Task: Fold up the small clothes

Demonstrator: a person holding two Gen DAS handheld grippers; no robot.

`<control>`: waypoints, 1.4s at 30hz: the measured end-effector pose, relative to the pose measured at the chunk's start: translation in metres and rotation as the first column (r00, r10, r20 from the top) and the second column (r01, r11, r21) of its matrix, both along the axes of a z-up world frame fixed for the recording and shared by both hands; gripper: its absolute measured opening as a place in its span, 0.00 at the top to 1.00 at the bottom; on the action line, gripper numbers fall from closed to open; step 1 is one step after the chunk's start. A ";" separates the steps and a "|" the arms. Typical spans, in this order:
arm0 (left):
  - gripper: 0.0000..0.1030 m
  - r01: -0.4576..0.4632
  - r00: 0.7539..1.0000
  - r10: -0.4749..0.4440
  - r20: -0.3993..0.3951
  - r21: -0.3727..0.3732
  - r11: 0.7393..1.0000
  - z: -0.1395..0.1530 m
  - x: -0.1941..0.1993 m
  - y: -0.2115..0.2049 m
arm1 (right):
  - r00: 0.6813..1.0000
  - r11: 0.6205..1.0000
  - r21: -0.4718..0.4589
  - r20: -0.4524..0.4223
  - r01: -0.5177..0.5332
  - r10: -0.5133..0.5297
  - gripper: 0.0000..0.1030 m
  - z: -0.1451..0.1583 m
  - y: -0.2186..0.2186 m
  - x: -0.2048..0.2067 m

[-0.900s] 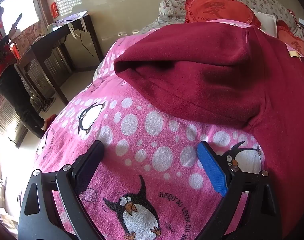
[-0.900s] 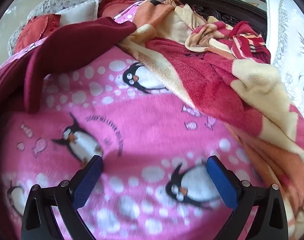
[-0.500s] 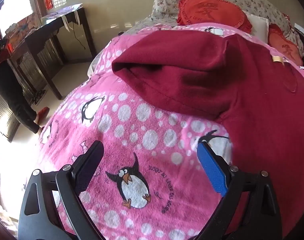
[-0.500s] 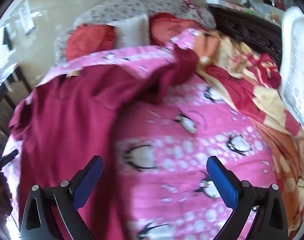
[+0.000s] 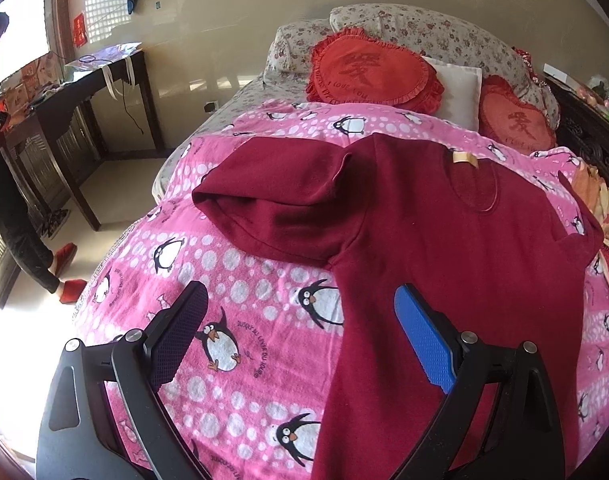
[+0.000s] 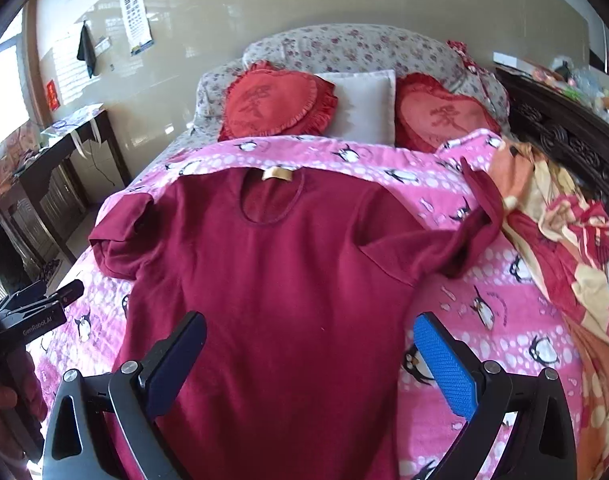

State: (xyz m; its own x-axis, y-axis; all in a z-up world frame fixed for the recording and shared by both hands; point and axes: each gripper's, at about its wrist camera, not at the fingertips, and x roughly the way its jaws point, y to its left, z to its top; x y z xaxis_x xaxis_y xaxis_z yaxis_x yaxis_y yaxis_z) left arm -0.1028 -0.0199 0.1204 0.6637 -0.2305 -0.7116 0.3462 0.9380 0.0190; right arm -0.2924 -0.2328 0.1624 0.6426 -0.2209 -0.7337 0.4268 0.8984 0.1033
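- Maroon top point(image 6: 288, 280): lies face up on the pink penguin blanket point(image 5: 240, 320) of the bed, neckline at the far end, hem nearest you.
- Left sleeve point(image 5: 280, 200): already doubled on itself, bunched at the far left.
- Right sleeve point(image 6: 464, 232): trails right, its cuff touching the orange-red blanket point(image 6: 564, 248).
- Left claw point(image 5: 300, 332): spread wide, empty, poised over the top's left edge.
- Right claw point(image 6: 310, 356): spread wide, empty, above the lower body.
- Handling advice: you likely want each sleeve pinched near its cuff and laid flat across the chest; smooth the bunched left one first.
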 end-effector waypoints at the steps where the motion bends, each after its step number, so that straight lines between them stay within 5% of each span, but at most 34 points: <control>1: 0.08 0.004 1.000 -0.004 0.002 -0.001 1.000 0.002 -0.003 -0.003 | 1.000 1.000 0.003 -0.003 -0.002 0.002 0.00 0.010 -0.003 0.004; 6: 0.08 0.026 0.999 -0.026 -0.022 -0.011 1.000 0.007 -0.007 -0.017 | 0.999 1.000 0.017 -0.045 0.001 0.000 0.00 0.040 -0.026 0.049; 23: 0.08 0.069 0.998 -0.069 0.002 -0.006 0.998 0.003 -0.034 -0.047 | 0.999 0.999 0.035 -0.037 0.040 -0.038 0.00 0.027 -0.034 0.039; 42: 0.08 0.048 0.997 -0.047 0.054 -0.008 0.999 0.023 -0.068 -0.026 | 1.000 0.999 0.043 0.022 -0.022 0.021 0.00 0.037 -0.010 0.023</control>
